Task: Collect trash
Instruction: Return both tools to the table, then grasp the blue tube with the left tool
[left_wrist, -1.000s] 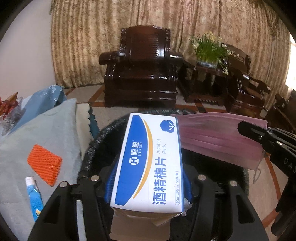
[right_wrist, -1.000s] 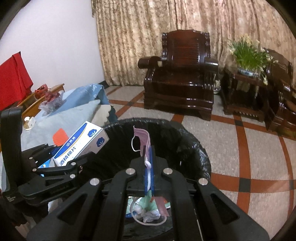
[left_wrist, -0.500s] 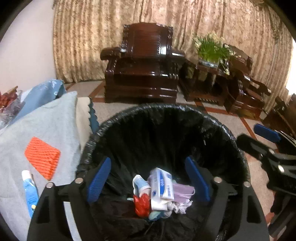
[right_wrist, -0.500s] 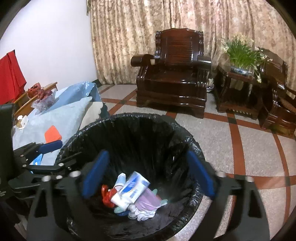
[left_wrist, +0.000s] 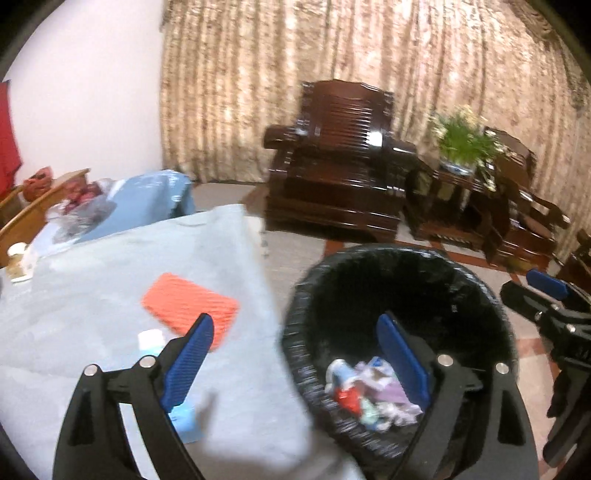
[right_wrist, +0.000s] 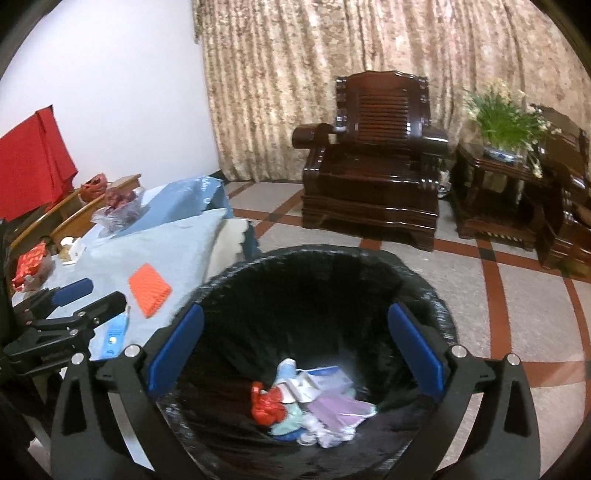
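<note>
Both tongs are spread apart and carry nothing. The left tongs (left_wrist: 295, 354) straddle the border between the cloth-covered surface (left_wrist: 92, 295) and the bin (left_wrist: 480, 291), the left finger over the cloth and the right finger over the bin's mouth. The right tongs (right_wrist: 295, 350) hang squarely over the bin, whose bottom holds a small heap of trash (right_wrist: 314, 410). Two pieces remain on the surface: an orange net (left_wrist: 190, 308) and a blue tube (left_wrist: 173, 398). The tube lies directly under the left finger, its white cap (left_wrist: 150, 338) just ahead of the fingertip and its body running back toward the camera, so its long axis lies roughly along the reach of the tongs, not across them. The net sits just beyond the tube, farther out on the cloth, its long side slanting from near right to far left. In the right view the tube (right_wrist: 114, 334) shows beside the left tongs (right_wrist: 88, 291), well off to the left of the right tongs. The left hand is clearly the nearer one; I judge a small shift leftward would center the tube between its fingers, which would then close across the tube's narrow width.
</note>
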